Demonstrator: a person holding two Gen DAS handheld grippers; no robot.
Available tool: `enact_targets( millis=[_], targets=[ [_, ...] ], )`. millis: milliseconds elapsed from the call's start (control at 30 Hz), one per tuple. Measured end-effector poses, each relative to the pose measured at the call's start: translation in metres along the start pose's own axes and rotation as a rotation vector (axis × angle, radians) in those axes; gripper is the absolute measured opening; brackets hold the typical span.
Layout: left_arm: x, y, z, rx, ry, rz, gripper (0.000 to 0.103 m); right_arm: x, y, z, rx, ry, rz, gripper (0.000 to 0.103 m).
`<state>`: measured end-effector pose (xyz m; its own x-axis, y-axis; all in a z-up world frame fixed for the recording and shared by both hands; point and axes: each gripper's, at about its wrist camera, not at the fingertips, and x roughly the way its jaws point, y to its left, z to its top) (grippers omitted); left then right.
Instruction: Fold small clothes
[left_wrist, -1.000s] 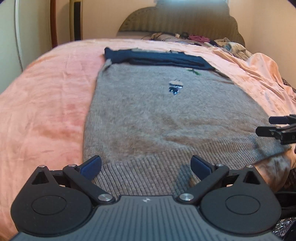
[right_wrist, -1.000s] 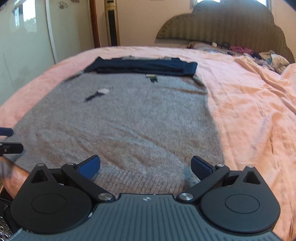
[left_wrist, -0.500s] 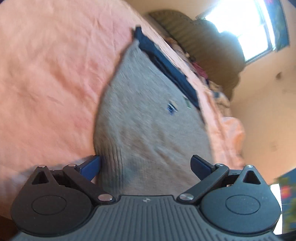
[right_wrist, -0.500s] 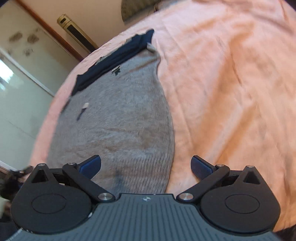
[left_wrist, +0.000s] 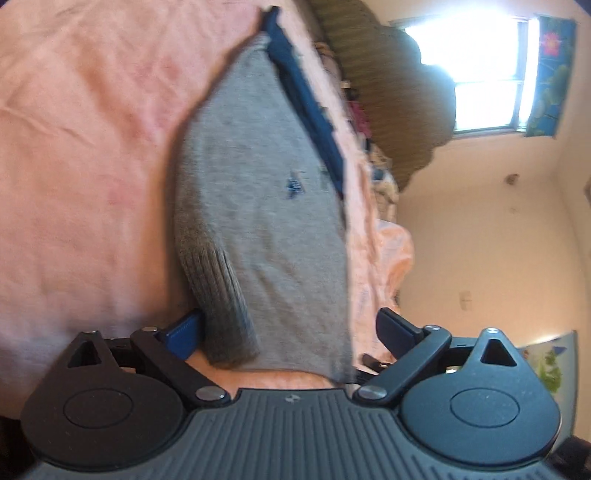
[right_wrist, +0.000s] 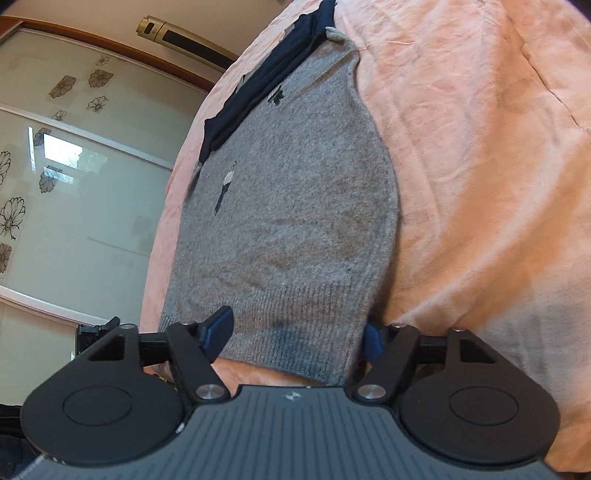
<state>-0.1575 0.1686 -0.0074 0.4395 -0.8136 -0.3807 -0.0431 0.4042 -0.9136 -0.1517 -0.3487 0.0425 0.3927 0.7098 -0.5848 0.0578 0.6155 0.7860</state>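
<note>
Item: grey knit sweater (right_wrist: 295, 221), flat on pink bedspread (right_wrist: 480, 166). Since a second ago, you have rolled both wrists; left gripper (left_wrist: 288, 332) and right gripper (right_wrist: 295, 332) are closing over hem corners, neither clamped yet. Fold imminent.

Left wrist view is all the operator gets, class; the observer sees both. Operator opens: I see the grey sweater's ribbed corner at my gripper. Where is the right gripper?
Observer: The right gripper straddles the other corner of the grey sweater, at the ribbed hem. Its jaws are closing with the hem between them.
Operator: Are both of its fingers on the cloth?
Observer: One blue finger lies on top of the ribbing. The other is partly hidden behind the sweater's side edge.
Operator: What stands beyond the bed on that side?
Observer: A sliding door with flower prints on its panels.
</note>
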Motion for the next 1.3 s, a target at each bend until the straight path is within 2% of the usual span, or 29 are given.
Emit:
enact_targets(
  millis=[67,200,300,467,567,600,633,667,700,833,867,967,1100,1200,1300],
  targets=[
    [0.004,-0.006,0.001,0.031,-0.011,0.007,0.097,0.000,-0.001,0.000,0.001,0.001,0.006,0.067],
    [0.007,0.002,0.014,0.044,-0.038,0.104,0.097,-0.001,-0.005,0.000,0.014,-0.001,0.038,0.073],
    [0.008,0.009,0.028,0.023,-0.051,0.109,0.097,-0.001,-0.006,0.001,0.026,-0.010,0.047,0.075],
    [0.026,-0.004,0.028,0.115,0.046,0.169,0.094,0.008,-0.004,0.009,0.035,-0.021,0.053,0.076],
    [0.024,-0.003,0.017,0.136,0.100,0.187,0.073,0.010,-0.002,0.007,0.027,-0.008,0.053,0.073],
    [0.023,-0.001,0.014,0.135,0.109,0.204,0.054,0.009,-0.002,0.006,0.030,-0.007,0.042,0.070],
    [0.022,0.001,0.011,0.136,0.110,0.235,0.028,0.009,-0.005,0.005,0.039,-0.004,0.018,0.052],
    [0.023,0.004,0.009,0.142,0.111,0.284,0.012,0.011,-0.008,0.005,0.048,0.013,-0.015,0.015],
    [0.022,0.006,0.007,0.149,0.105,0.309,0.005,0.013,-0.012,0.003,0.056,0.028,-0.040,0.012],
    [0.020,-0.004,0.010,0.199,0.102,0.320,0.005,0.006,-0.012,0.006,0.060,-0.012,0.009,0.011],
    [0.019,-0.010,0.014,0.212,0.100,0.303,0.005,0.002,-0.009,0.011,0.056,-0.034,0.032,0.011],
    [0.017,-0.033,0.039,0.257,0.056,0.228,0.005,-0.007,0.004,0.036,0.017,-0.100,0.097,0.011],
    [0.028,-0.063,0.101,0.304,-0.060,0.126,0.005,-0.006,0.021,0.099,-0.033,-0.208,0.199,0.011],
    [0.054,-0.082,0.156,0.363,-0.143,0.109,0.005,0.011,0.024,0.163,-0.030,-0.290,0.242,0.011],
    [0.087,-0.098,0.215,0.391,-0.210,0.125,0.005,0.038,0.017,0.232,0.013,-0.342,0.263,0.011]
  ],
)
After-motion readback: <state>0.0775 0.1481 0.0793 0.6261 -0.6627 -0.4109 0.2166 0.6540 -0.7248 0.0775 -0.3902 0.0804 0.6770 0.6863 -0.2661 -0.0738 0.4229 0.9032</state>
